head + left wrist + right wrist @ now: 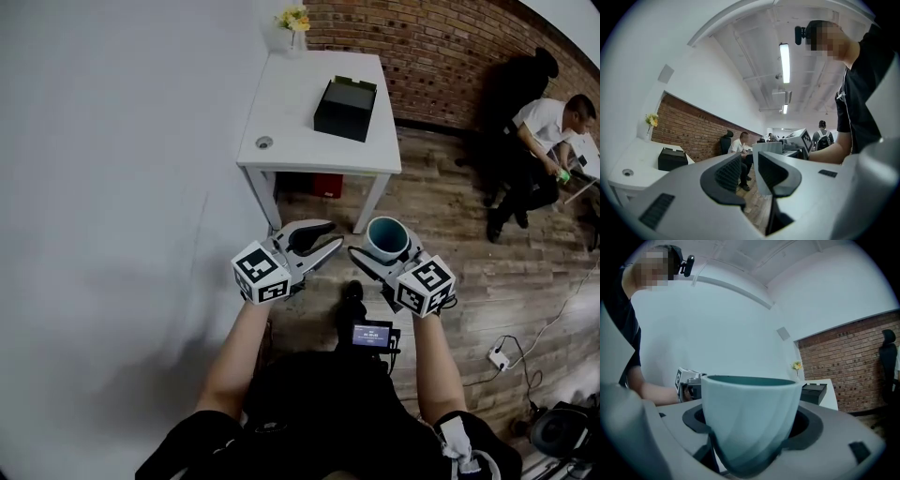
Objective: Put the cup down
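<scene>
A person holds a tool in each hand. The right hand-held gripper [385, 253] is clenched on the cup [387, 236], with one jaw on each side of it. The cup is pale blue outside and dark blue-green inside. It stands upright with its open top facing up. It is up in the air above the wooden floor [450, 244], not on anything. The left hand-held gripper [335, 235] is just beside it on the left. Its jaws are a little apart and there is nothing between them, so it is released and empty. Both tools point toward a white tabletop [291, 112], which is in front of the person and apart from the cup. On the tabletop there is a black box [345, 108]. Near the front left corner there is a small round thing [264, 142], too small to tell what it is. At the far edge stands a vase with yellow flowers [295, 19]. A red thing [326, 185] sits under the table. Behind the table there is a brick wall [422, 47]. On the right, another person [539, 141] sits by that wall. A white plug strip [498, 358] with a cord lies on the floor at the right.
</scene>
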`<move>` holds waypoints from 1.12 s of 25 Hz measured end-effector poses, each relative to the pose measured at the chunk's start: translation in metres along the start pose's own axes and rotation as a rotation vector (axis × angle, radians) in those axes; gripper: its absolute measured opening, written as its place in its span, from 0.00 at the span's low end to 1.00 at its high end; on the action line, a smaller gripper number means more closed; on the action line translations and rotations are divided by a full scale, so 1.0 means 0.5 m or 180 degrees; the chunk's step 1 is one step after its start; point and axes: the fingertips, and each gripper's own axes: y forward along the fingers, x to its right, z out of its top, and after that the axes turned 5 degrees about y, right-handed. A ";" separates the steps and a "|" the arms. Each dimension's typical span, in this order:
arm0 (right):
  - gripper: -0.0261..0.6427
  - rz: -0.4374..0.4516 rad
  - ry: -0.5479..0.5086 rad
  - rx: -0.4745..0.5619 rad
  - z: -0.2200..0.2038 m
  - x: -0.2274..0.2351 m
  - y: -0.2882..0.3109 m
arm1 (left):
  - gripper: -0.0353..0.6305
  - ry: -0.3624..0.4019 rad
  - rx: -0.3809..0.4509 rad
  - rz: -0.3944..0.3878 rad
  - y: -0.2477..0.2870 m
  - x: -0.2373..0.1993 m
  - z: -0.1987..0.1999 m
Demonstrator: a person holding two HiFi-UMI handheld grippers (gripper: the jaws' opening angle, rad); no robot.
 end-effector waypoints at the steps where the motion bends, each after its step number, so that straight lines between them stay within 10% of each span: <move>1: 0.65 0.0001 0.0004 -0.0005 0.002 0.018 0.006 | 0.23 0.0002 0.0000 0.0001 0.012 -0.013 0.000; 28: 0.65 0.0190 -0.0022 -0.0062 0.147 0.482 0.188 | 0.23 -0.0097 -0.0068 0.0295 0.343 -0.406 0.020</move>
